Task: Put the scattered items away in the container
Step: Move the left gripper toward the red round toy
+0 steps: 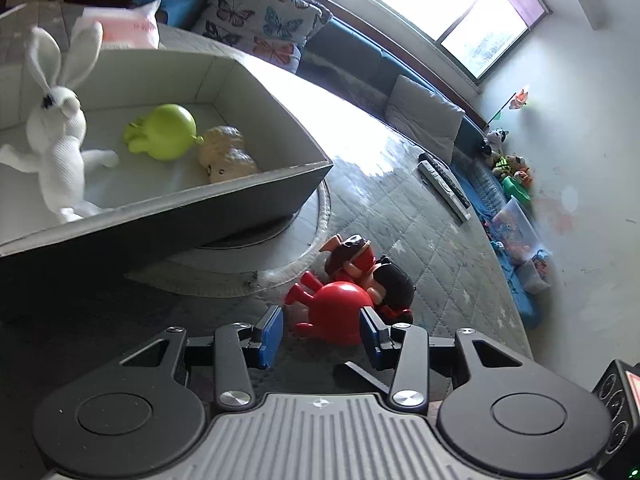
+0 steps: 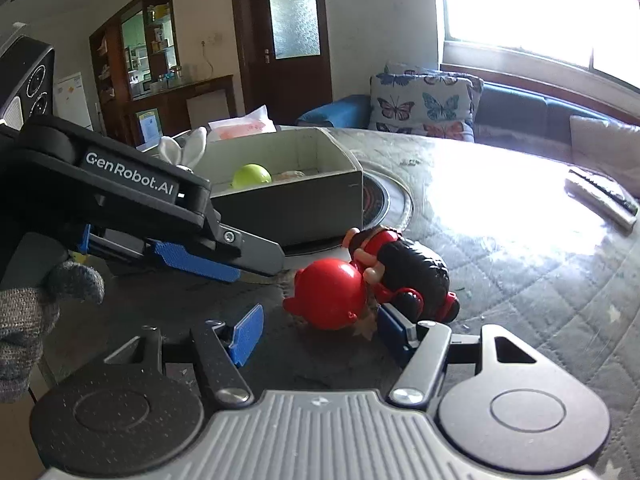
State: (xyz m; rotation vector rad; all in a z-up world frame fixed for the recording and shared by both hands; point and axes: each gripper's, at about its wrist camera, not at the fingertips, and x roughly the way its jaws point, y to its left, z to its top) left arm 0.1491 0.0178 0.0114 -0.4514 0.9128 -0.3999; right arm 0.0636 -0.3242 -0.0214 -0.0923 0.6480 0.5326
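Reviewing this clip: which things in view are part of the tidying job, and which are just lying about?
Job:
grey box, the container
white rabbit, green toy and tan toy, already in it
red toy and red-and-black figure, on the quilt
left gripper and right gripper, both open

Lying about:
remote controls
butterfly cushion

Glossy plastic red toy (image 1: 336, 312); knitted cloth rabbit (image 1: 56, 136); matt cardboard box (image 1: 256, 188); quilted fabric mat (image 1: 400, 220).
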